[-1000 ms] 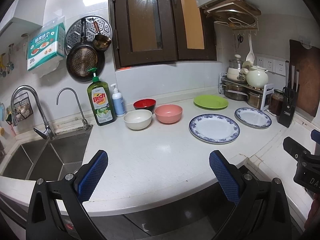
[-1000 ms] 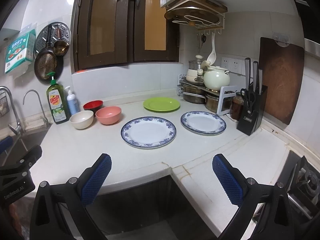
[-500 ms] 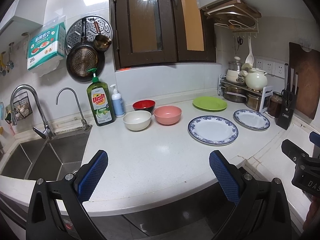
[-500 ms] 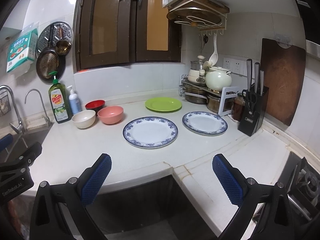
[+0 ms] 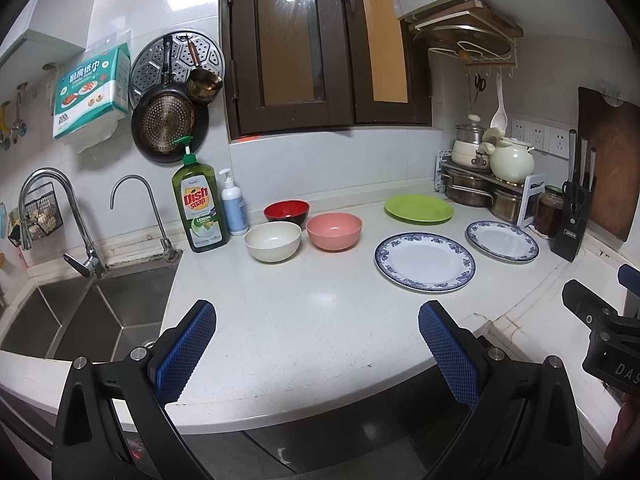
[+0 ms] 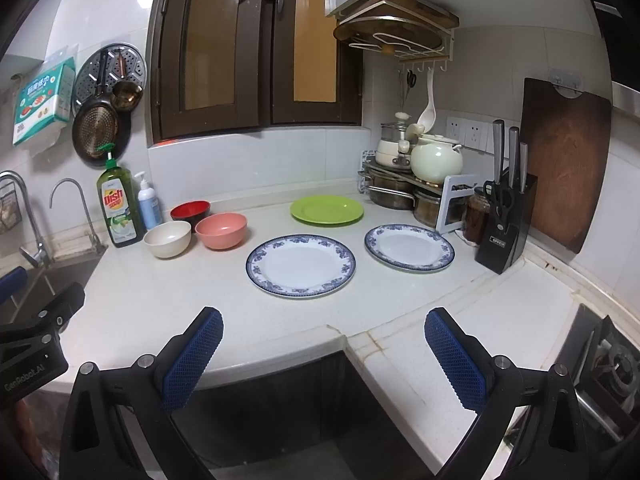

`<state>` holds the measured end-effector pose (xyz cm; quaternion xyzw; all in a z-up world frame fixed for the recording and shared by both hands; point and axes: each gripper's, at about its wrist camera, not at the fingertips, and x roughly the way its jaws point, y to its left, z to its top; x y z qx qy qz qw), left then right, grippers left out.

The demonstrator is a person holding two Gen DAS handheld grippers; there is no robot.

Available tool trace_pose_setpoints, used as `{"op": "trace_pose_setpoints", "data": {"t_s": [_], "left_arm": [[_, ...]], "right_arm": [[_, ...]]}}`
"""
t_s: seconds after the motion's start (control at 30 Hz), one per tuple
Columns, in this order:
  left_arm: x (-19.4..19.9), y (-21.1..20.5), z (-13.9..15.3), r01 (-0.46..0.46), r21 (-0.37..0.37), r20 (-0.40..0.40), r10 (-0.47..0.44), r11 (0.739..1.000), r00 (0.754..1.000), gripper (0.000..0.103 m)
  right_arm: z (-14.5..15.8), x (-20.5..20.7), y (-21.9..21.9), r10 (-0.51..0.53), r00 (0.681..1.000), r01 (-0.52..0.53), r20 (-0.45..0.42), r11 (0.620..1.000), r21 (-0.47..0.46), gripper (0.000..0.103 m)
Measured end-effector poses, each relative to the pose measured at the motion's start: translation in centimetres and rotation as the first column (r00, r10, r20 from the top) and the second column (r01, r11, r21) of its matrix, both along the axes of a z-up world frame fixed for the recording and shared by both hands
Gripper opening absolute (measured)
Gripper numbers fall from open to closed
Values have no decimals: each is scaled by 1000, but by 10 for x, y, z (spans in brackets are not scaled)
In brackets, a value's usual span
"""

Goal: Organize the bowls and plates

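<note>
Three bowls sit together on the white counter [image 5: 304,320]: a cream bowl [image 5: 273,241], a pink bowl [image 5: 334,231] and a red bowl [image 5: 286,211] behind them. A large blue-rimmed plate [image 5: 425,261] lies to their right, with a smaller blue-rimmed plate [image 5: 502,240] beyond it and a green plate [image 5: 418,209] at the back. The right wrist view shows the same large plate [image 6: 301,265], small plate [image 6: 409,247], green plate [image 6: 327,209] and pink bowl [image 6: 221,230]. My left gripper [image 5: 316,340] and right gripper [image 6: 323,350] both hang open and empty at the counter's front edge.
A sink [image 5: 60,320] with two taps lies at the left, dish soap [image 5: 199,204] and a pump bottle [image 5: 233,204] by the wall. A pot rack [image 6: 412,188], jar, knife block [image 6: 505,224] and cutting board [image 6: 564,168] stand at the right. A stove [image 6: 612,364] is at the far right.
Both grippers have drifted slightly; the views shifted a little, the dishes sliding slightly in the frames. Nothing on the counter has moved and both grippers stay open.
</note>
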<state>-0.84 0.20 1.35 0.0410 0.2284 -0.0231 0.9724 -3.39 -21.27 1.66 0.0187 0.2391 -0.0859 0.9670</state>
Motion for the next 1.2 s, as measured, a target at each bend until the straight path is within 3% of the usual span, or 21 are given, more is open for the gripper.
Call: {"op": "trace_pose_setpoints", "data": {"t_s": [0.63,1.2], "left_arm": [[6,1,1,2,-6,-1,-2,1000,1000,103],[50,-1,-14,10,-21,-74,-12,1000,997,103]], "right_arm": [[3,5,1,3,1000,-3,6,1000,-5,102],[-2,29,4,-10,1000,10,-18,1000,6,102]]}}
